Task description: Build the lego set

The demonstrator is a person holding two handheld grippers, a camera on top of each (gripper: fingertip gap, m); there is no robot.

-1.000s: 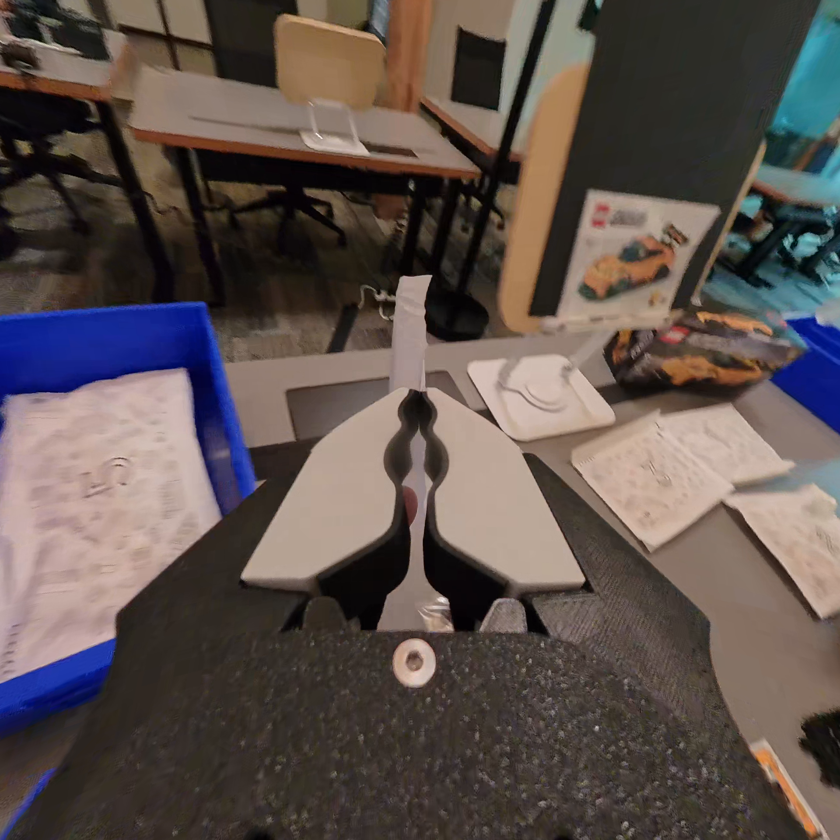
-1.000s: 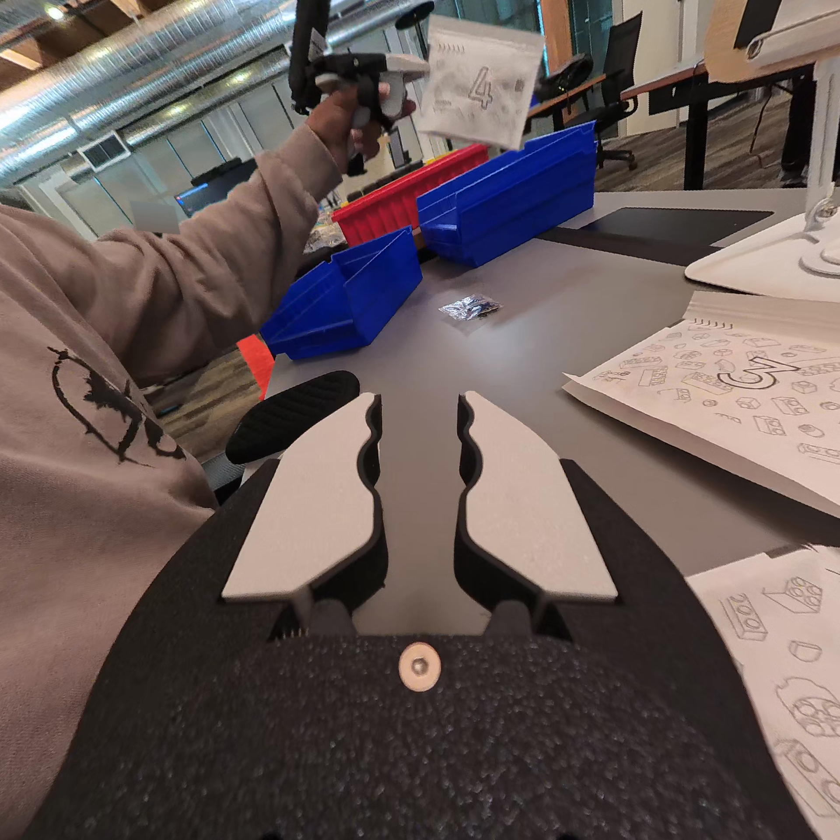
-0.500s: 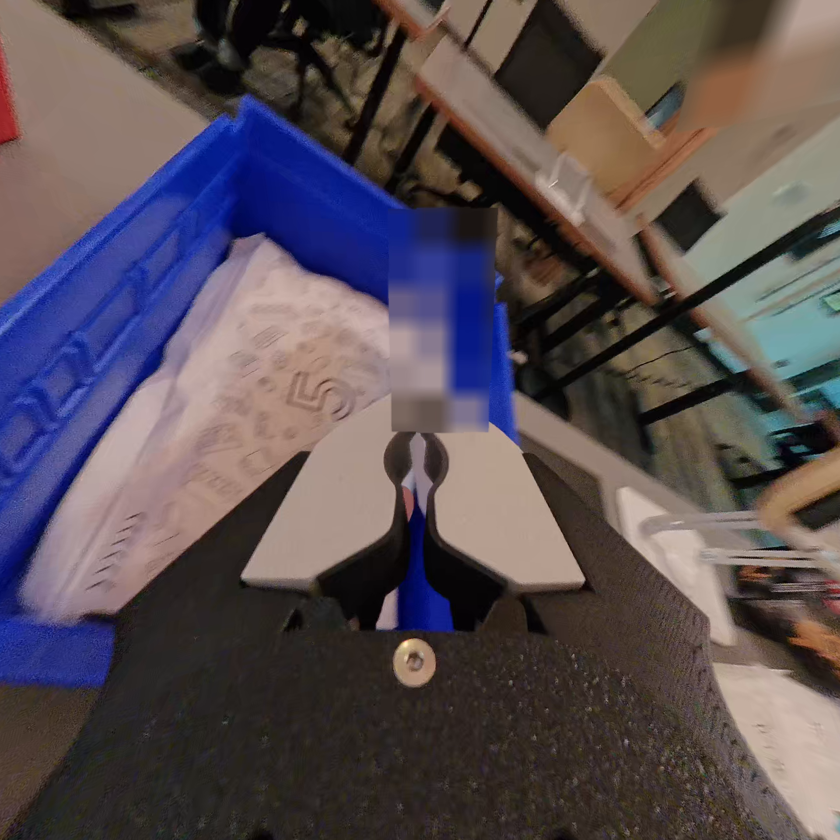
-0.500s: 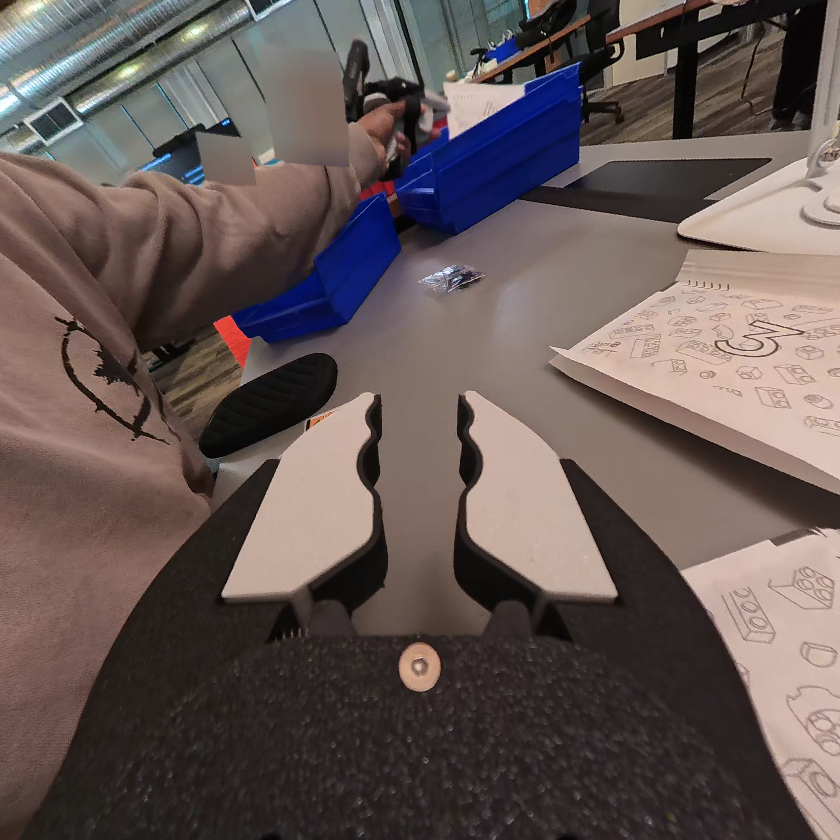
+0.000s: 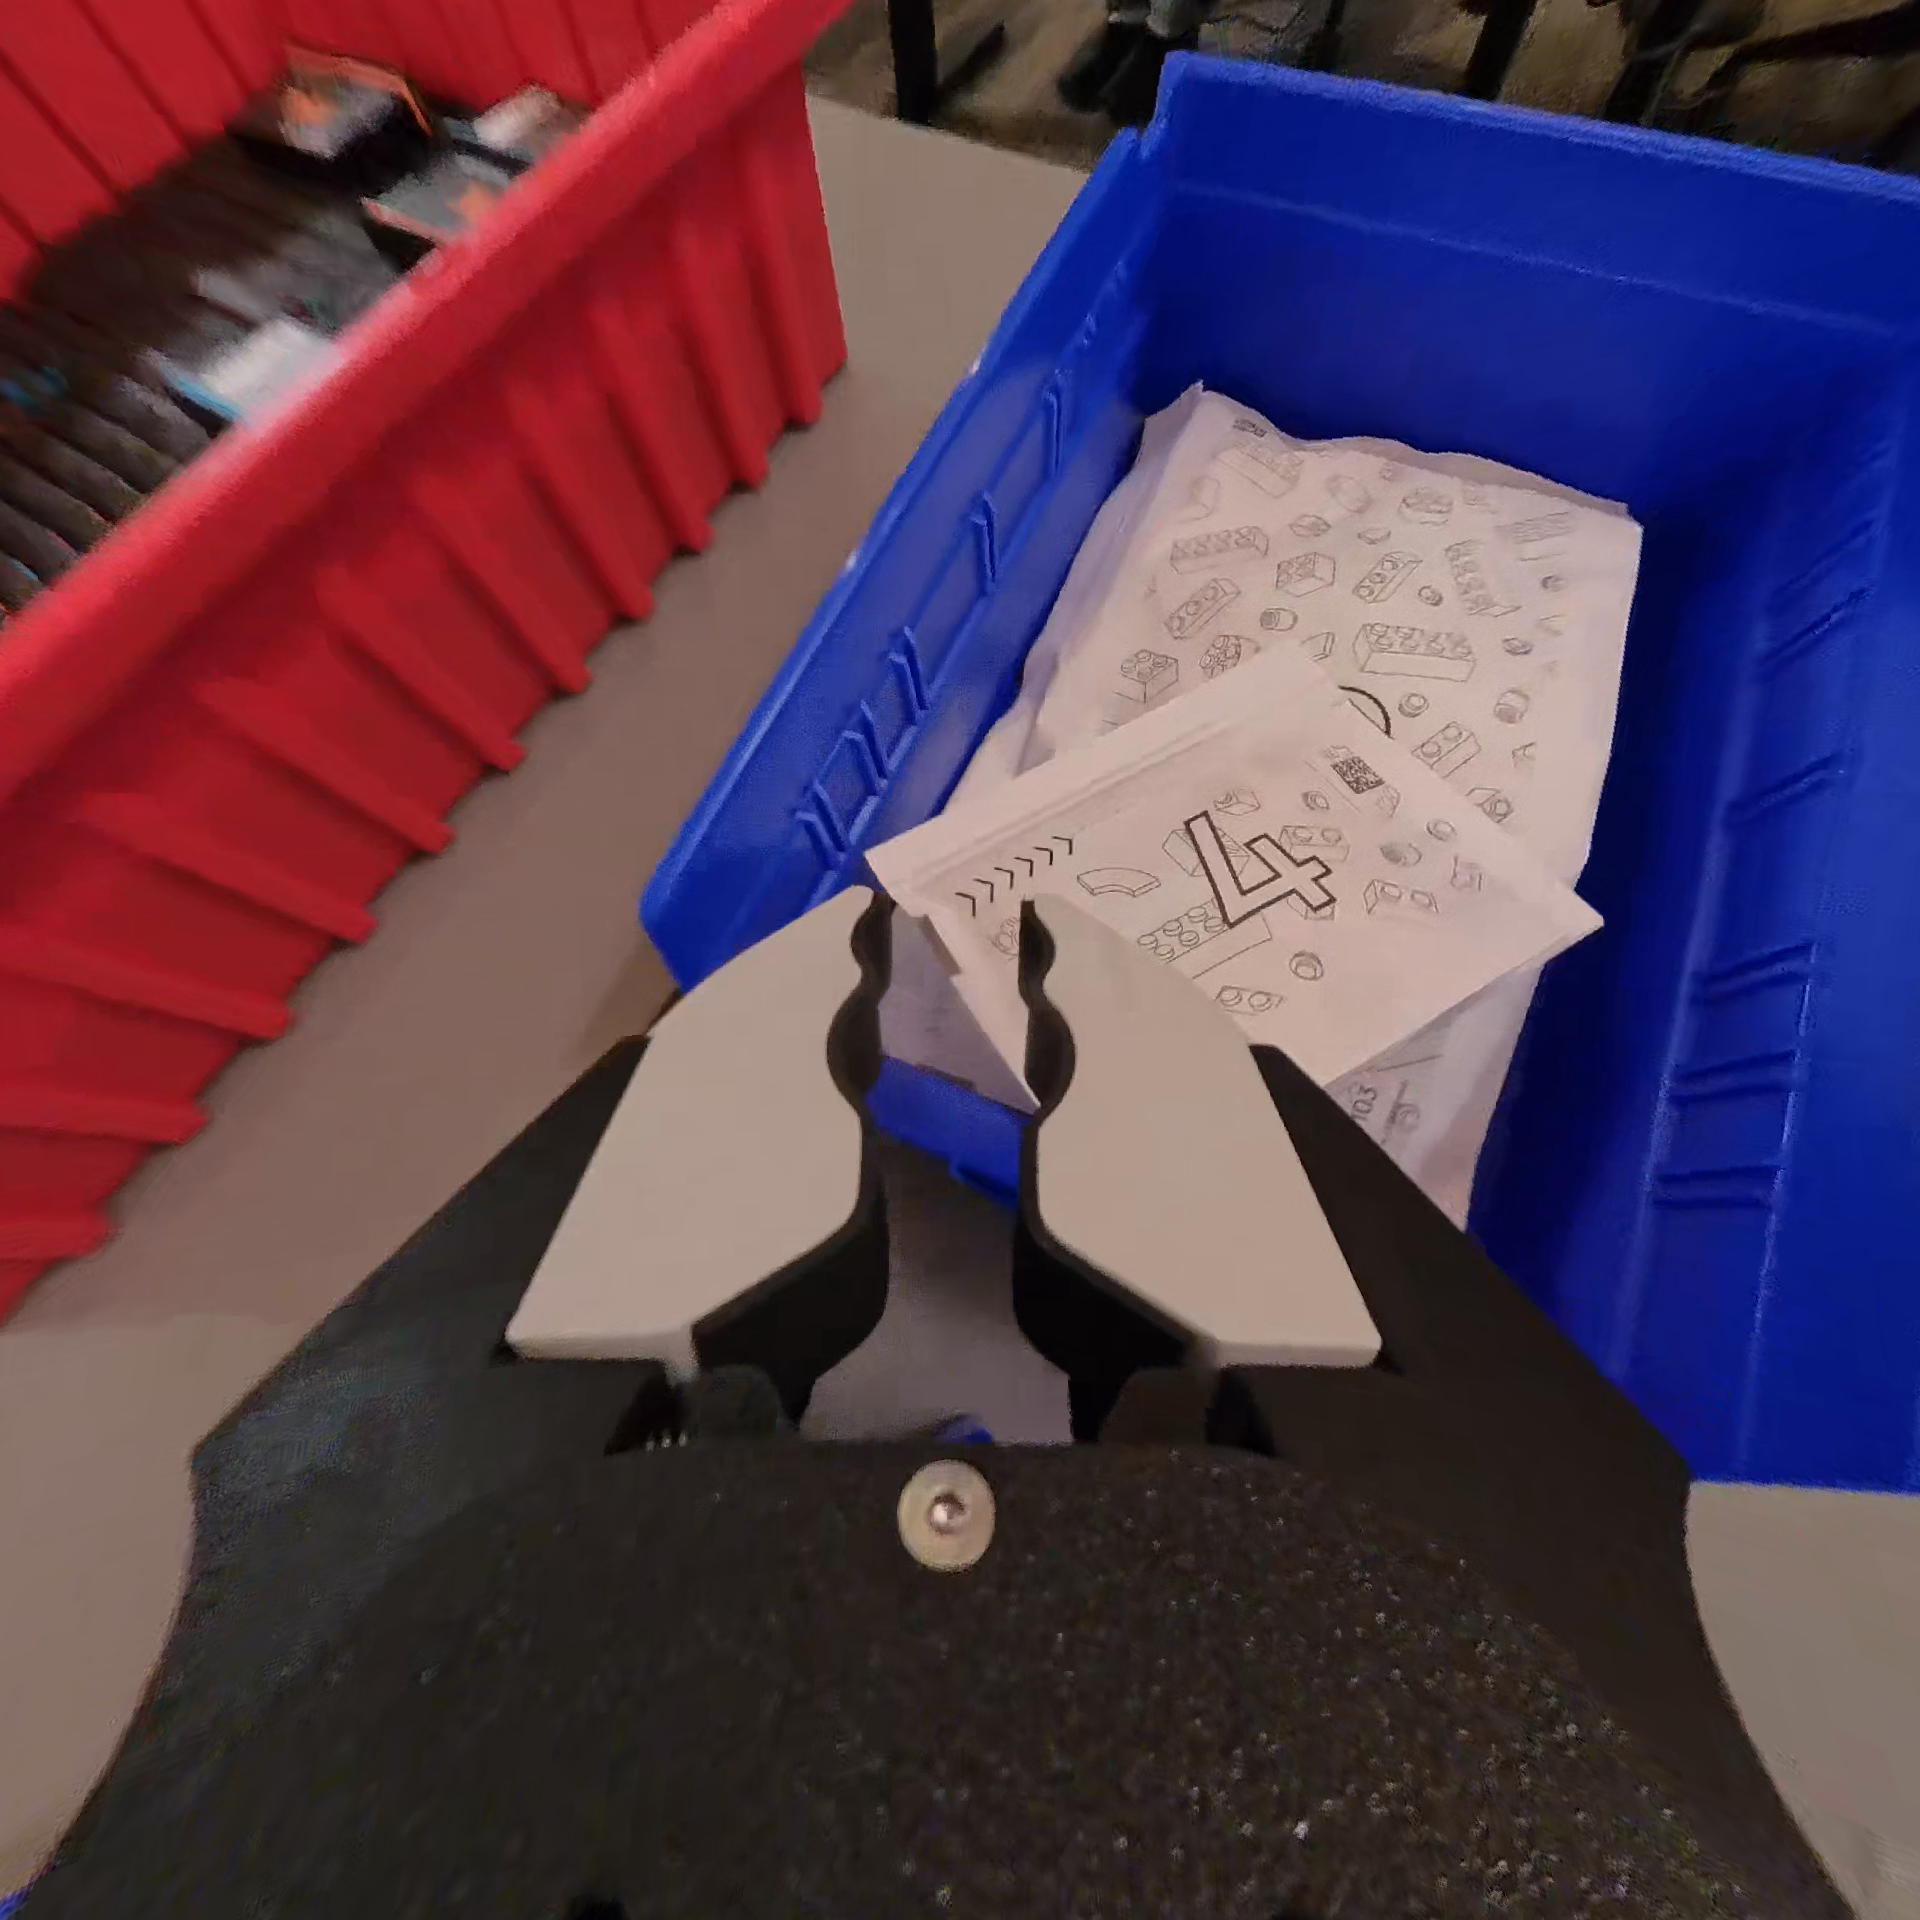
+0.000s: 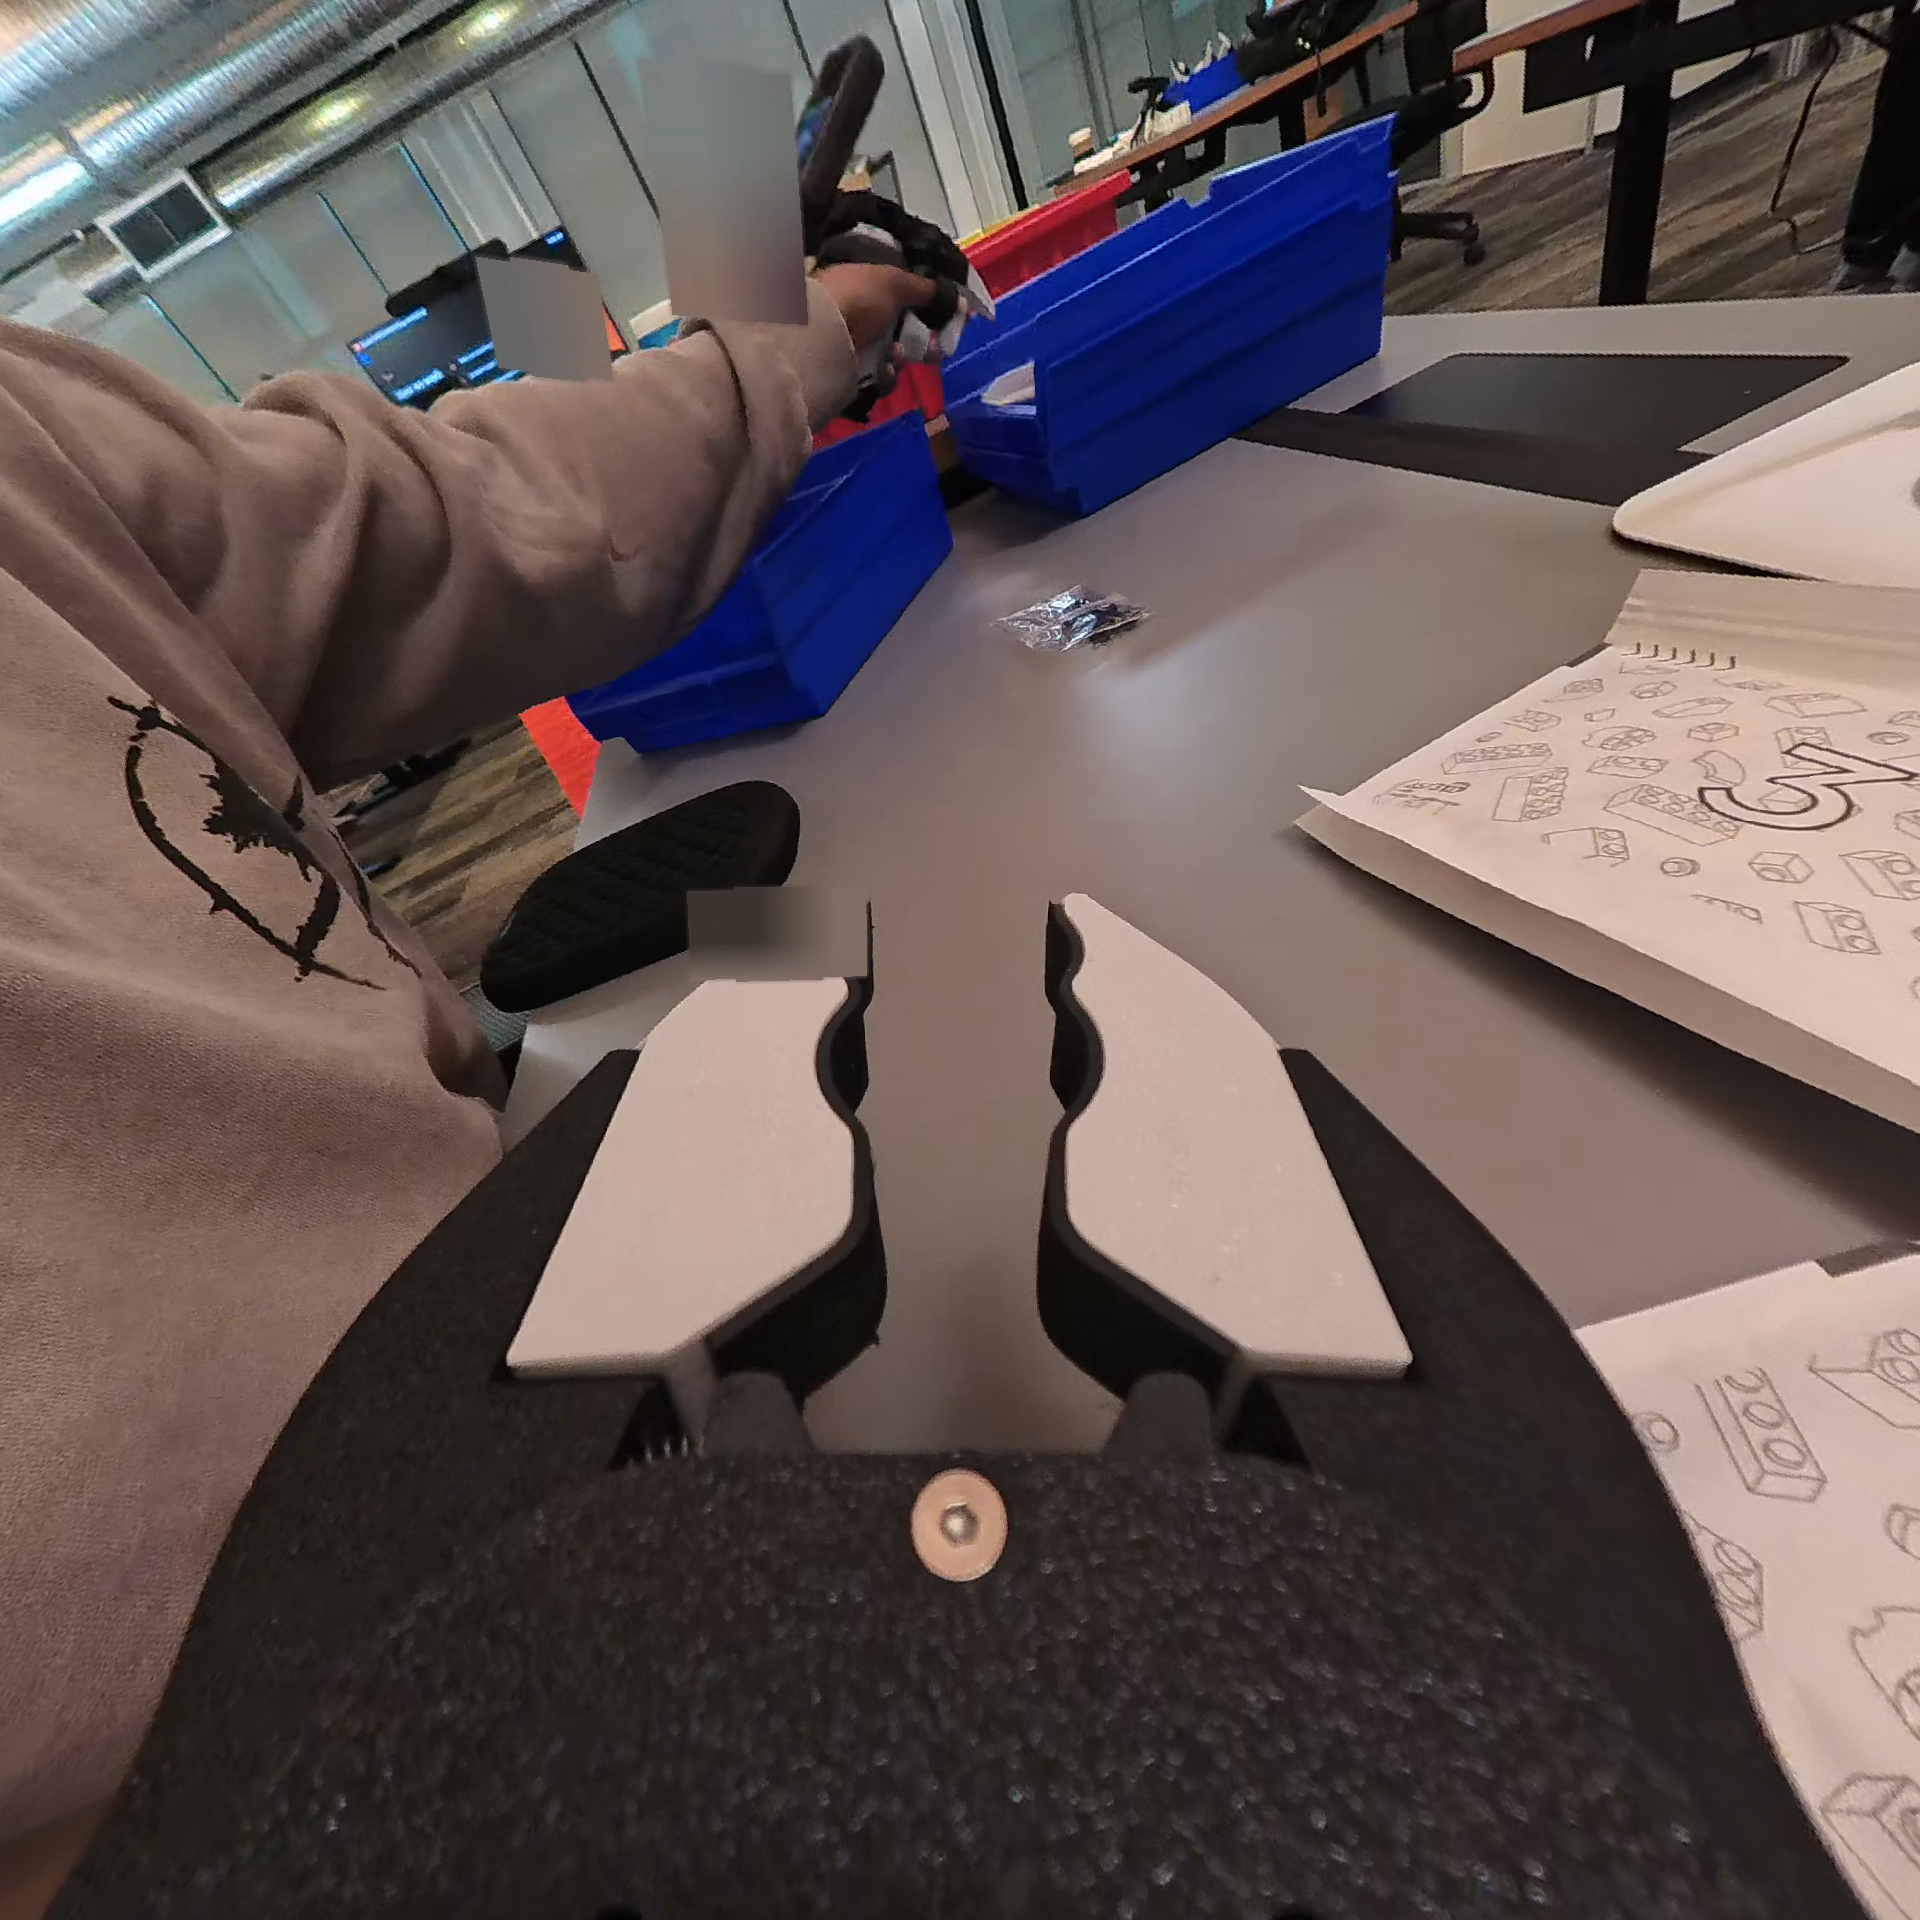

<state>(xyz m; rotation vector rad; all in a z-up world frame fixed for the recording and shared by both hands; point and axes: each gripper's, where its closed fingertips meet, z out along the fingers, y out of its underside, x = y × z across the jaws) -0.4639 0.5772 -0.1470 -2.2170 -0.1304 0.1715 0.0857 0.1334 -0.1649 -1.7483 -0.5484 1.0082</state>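
Note:
My left gripper (image 5: 951, 914) is open over the near end of a blue bin (image 5: 1714, 727). A white paper parts bag with brick drawings (image 5: 1247, 873) lies in the bin on top of a second white bag (image 5: 1382, 582). Its near corner sits loosely between my spread fingertips. In the right wrist view the left gripper (image 6: 935, 301) shows far off over the same bin (image 6: 1195, 343). My right gripper (image 6: 961, 914) is open and empty, low over the grey table (image 6: 1143, 831).
A red bin (image 5: 416, 468) stands left of the blue bin. A smaller blue bin (image 6: 810, 603), a small clear packet (image 6: 1070, 618), two white paper bags (image 6: 1662, 821) (image 6: 1818, 1507) and a white stand base (image 6: 1787, 499) lie on the table. A sleeve (image 6: 416, 540) crosses the left. There is about 70 centimetres between the tips of the two grippers.
My left gripper swung left and down from high above the table to the blue bin, then opened; the paper bag it held now lies in the bin. The right gripper barely moved.

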